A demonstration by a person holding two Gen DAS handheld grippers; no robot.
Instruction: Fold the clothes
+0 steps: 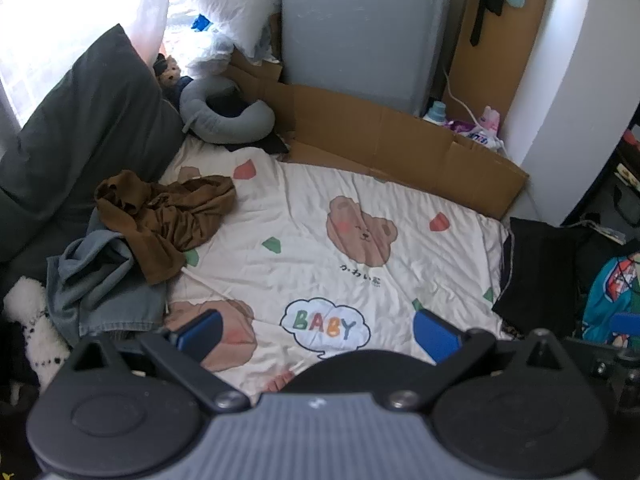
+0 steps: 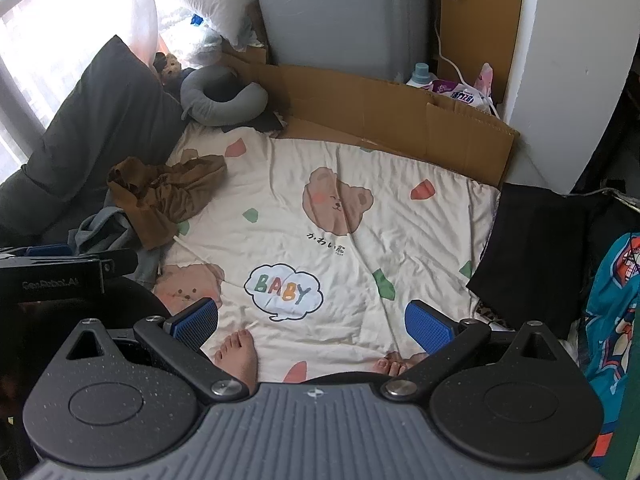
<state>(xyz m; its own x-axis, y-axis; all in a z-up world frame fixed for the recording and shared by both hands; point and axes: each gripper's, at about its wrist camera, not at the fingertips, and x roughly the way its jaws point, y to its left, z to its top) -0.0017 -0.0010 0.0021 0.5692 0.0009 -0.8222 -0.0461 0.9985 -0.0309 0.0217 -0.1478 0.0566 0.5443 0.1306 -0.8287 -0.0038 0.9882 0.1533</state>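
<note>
Clothes lie heaped at nine o'clock on the bed sheet (image 1: 320,208): a brown garment (image 1: 168,216) atop a blue-grey one (image 1: 100,280). Both left tongs (image 1: 316,332) and right tongs (image 2: 312,324) hang spread and empty. Bare toes (image 2: 238,350) rest between the right fingers. Black cloth (image 2: 536,248) lies at three o'clock, cardboard (image 1: 400,144) at twelve.

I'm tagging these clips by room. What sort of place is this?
Most likely a small bedroom: a bed covered by a bear-print sheet, a dark pillow by the window, and a brown garment crumpled on jeans waiting to be folded.
</note>
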